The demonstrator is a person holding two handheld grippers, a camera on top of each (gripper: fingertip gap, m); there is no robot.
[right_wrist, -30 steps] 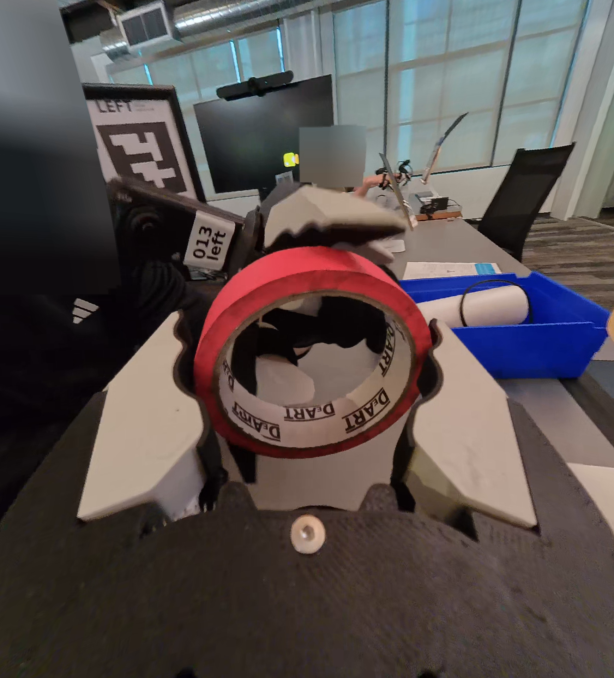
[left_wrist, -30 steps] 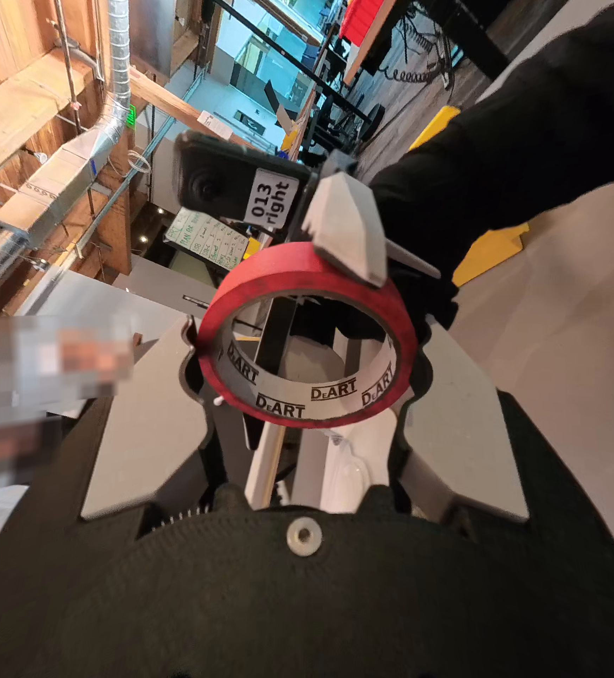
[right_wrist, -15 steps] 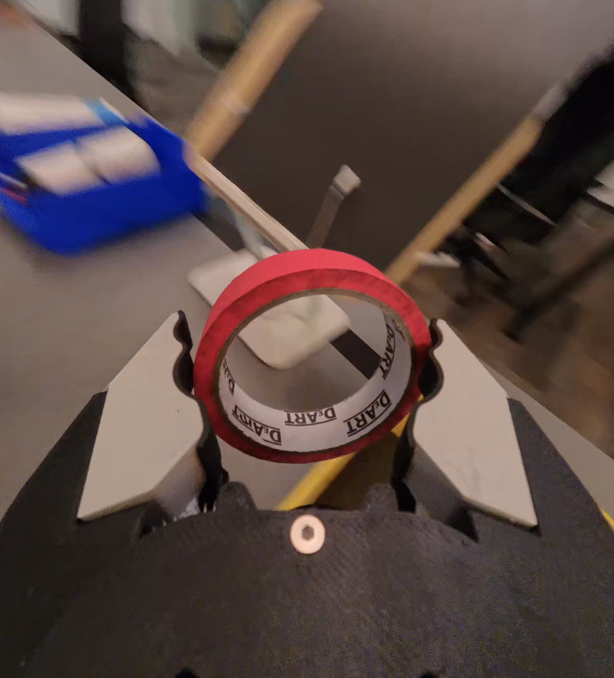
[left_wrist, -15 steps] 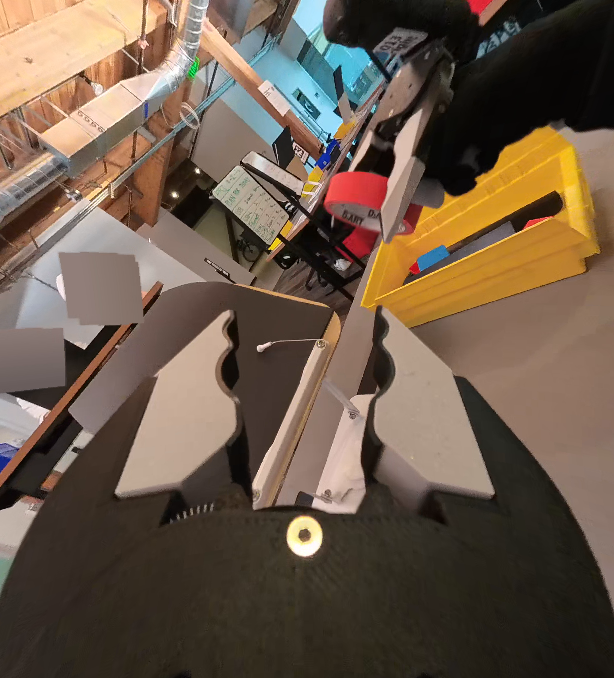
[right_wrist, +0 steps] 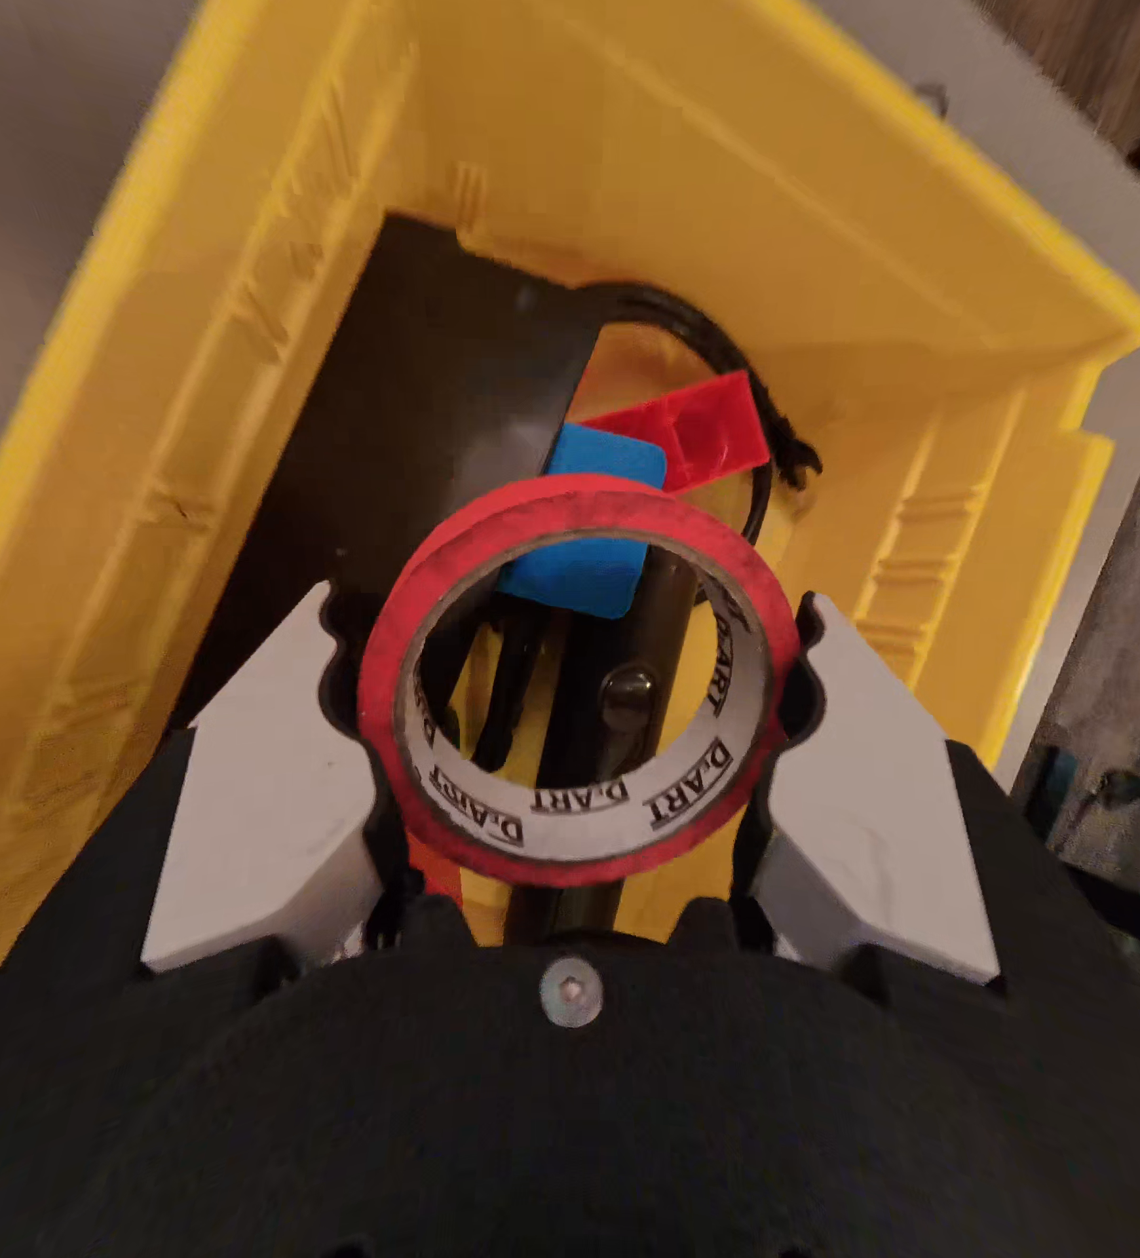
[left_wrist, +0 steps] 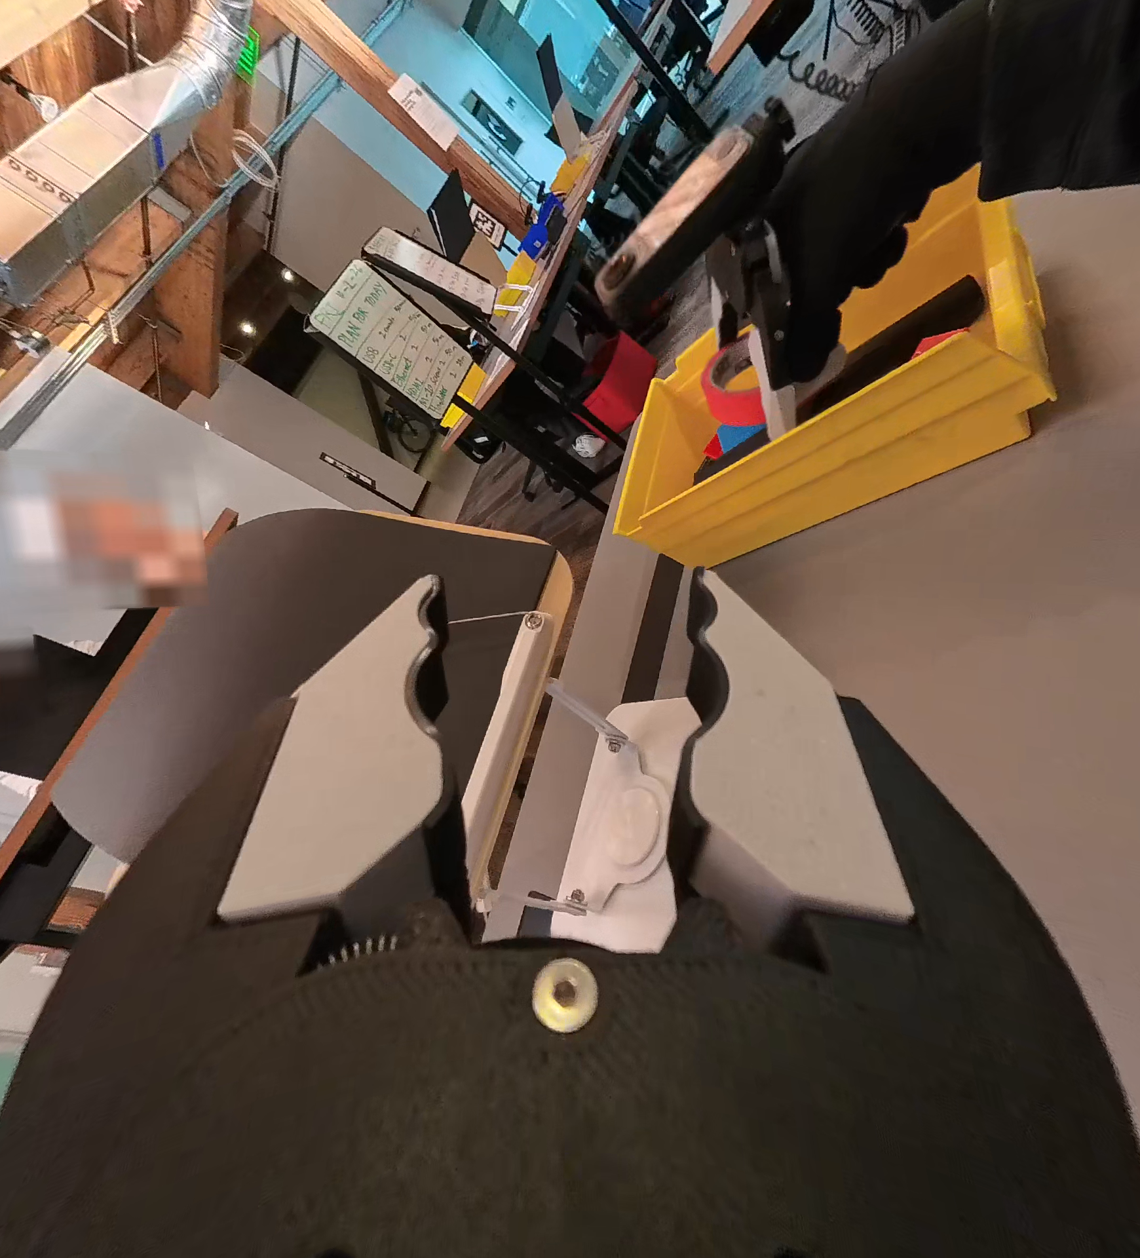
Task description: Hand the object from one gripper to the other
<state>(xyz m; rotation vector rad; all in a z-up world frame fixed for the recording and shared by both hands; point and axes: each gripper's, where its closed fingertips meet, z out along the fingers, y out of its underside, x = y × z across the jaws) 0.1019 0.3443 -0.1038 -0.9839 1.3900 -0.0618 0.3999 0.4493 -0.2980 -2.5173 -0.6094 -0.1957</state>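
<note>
A red tape roll with a white inner core sits between the grey fingers of my right gripper, which is shut on it. I hold it over the inside of a yellow bin. In the left wrist view the same roll shows far off, held by the right gripper in a black-gloved hand above the yellow bin. My left gripper is open and empty, pointing along the table's edge, well apart from the roll.
The bin holds a blue block, a red plastic piece, a black flat item and a black cable. The bin stands on a grey table. A black board lies left of the left gripper.
One second ago both grippers held the roll. The left gripper has let go and drawn back. The right gripper has carried the roll away and now holds it over the yellow bin.
</note>
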